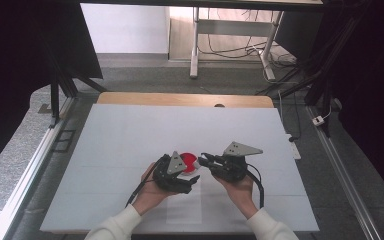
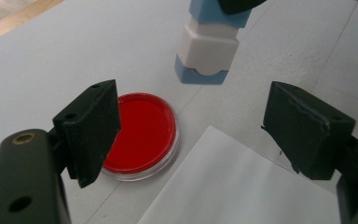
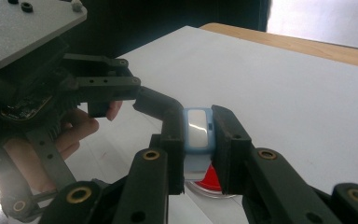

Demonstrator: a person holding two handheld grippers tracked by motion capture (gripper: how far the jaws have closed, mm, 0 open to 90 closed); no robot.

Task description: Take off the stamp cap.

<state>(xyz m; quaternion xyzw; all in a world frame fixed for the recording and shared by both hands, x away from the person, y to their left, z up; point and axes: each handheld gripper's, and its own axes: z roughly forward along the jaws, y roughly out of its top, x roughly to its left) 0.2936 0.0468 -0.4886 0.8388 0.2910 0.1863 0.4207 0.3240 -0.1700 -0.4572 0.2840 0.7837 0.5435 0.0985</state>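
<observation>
A: What's happening at the left of the high view?

B: The left gripper (image 1: 192, 183) is idling with its jaws spread wide and empty, beside the red ink pad (image 2: 142, 134) and the paper (image 2: 242, 186).

A: And rightward?

B: The right gripper (image 1: 203, 161) is gripping the stamp (image 3: 199, 129) tight, held above the pad at frame center. I'd judge inking is underway; next comes pressing straight down.

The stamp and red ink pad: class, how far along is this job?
Done: the right gripper has picked up the blue-and-white stamp. In hand: it hangs just above the uncovered red ink pad, left gripper open nearby. Left: inking, then stamping the blank paper.
</observation>
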